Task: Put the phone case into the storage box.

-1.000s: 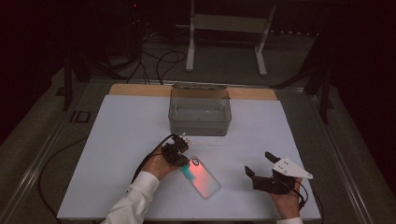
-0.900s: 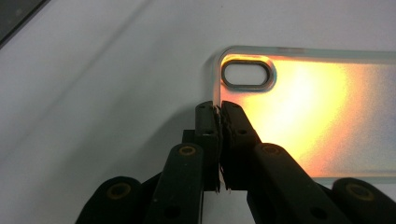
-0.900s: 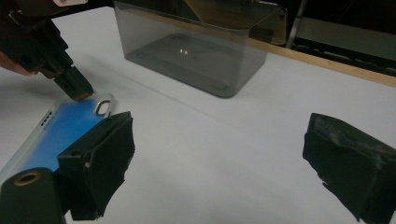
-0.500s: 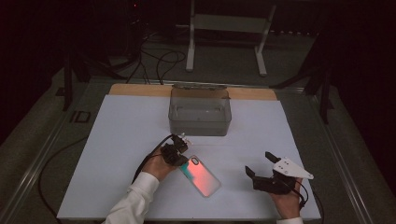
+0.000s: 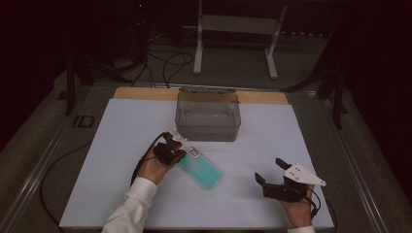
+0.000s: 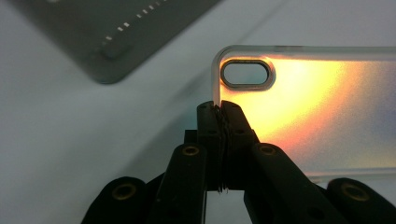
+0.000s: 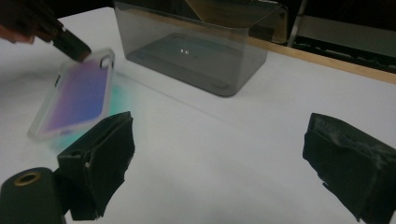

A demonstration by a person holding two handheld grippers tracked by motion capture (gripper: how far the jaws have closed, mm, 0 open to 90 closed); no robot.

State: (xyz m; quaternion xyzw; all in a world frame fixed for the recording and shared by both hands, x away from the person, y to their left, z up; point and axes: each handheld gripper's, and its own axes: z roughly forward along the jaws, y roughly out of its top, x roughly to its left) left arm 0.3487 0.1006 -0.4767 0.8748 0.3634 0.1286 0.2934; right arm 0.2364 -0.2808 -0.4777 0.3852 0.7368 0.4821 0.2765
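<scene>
Left gripper (image 5: 180, 145), centre-left of high view: jaws pressed together, pinching the clear rim of the phone case (image 5: 201, 167) at its corner just beside the oval camera cut-out (image 6: 247, 73). Pads clamped on the thin edge in left gripper view, nothing else between them. Held by a hand (image 5: 154, 167) with white sleeve (image 5: 128, 211) rising from the bottom edge.

Case: clear frame, iridescent back, teal in high view, orange-yellow in left gripper view, violet in right gripper view. Placed at centre of high view, slanting from upper left to lower right; gripped end tilted up, far end low toward the sheet.

Right gripper (image 5: 273, 175), lower right of high view: jaws spread wide, holding nothing, well apart from the case. Grey plate (image 5: 303, 174) on top.

Box (image 5: 208, 115): smoky clear plastic, open top, upper centre of high view, just above the left gripper.

Surface: white sheet (image 5: 121, 126) over the table, wooden strip (image 5: 141, 93) along its far edge.

Room: dark; grey floor, black cables (image 5: 160, 63) upper left, pale metal stand (image 5: 235, 26) at top centre.
</scene>
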